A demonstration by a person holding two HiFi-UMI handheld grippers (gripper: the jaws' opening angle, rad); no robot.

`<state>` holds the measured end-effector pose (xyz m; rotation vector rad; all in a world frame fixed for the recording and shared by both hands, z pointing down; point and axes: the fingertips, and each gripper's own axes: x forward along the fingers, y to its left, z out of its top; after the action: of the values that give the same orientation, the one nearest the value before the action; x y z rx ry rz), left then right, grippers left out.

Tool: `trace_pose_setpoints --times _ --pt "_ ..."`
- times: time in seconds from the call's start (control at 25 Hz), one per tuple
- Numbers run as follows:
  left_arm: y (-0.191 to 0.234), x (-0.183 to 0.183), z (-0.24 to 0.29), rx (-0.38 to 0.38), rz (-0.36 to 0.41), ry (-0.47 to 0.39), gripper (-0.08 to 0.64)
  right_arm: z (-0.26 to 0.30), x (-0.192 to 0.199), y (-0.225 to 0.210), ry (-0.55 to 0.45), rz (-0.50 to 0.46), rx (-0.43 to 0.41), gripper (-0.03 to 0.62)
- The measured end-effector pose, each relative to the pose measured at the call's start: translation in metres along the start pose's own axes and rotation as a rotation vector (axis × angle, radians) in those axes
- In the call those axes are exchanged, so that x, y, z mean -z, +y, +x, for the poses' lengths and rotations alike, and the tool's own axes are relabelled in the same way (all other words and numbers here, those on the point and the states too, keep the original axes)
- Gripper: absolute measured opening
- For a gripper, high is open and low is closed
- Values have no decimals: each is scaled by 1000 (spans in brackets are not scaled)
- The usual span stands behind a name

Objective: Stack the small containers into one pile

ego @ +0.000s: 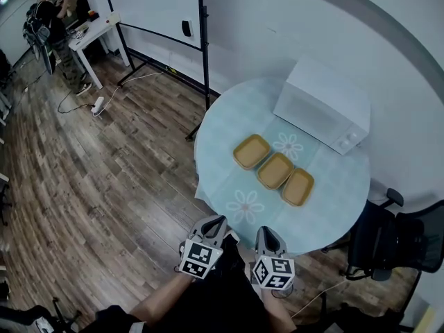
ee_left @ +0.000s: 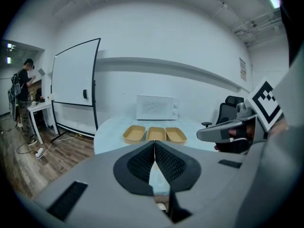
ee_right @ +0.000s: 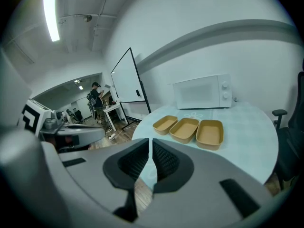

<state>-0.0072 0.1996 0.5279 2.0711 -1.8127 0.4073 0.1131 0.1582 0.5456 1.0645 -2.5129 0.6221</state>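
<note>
Three shallow tan containers lie side by side in a row on the round table (ego: 333, 207): the left container (ego: 251, 151), the middle container (ego: 275, 170) and the right container (ego: 298, 186). In the left gripper view they are the left container (ee_left: 134, 134), the middle container (ee_left: 156, 134) and the right container (ee_left: 175, 135); in the right gripper view, the containers (ee_right: 185, 128). My left gripper (ego: 214, 223) and right gripper (ego: 268, 236) hang off the table's near edge, both shut and empty. The left gripper (ee_left: 155, 146) and right gripper (ee_right: 151, 144) point at the containers from a distance.
A white microwave (ego: 325, 105) stands at the table's far side behind the containers. A black office chair (ego: 395, 241) is at the right. A whiteboard on a stand (ego: 159, 12) and a person (ego: 48, 19) at a white desk are far left, on wooden floor.
</note>
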Motion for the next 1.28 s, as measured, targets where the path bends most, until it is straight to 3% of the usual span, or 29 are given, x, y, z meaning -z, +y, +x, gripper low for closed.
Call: trace_pose_setpoints --times 0.68,1.04,1.28 --pt "43 -52 138 87 69 92 14 117 -26 -98 51 181 179 44" --pt "34 -85 194 203 119 85 14 146 -20 -118 116 248 222 75" --pt "33 -87 223 319 159 111 14 161 -8 -129 143 343 314 86"
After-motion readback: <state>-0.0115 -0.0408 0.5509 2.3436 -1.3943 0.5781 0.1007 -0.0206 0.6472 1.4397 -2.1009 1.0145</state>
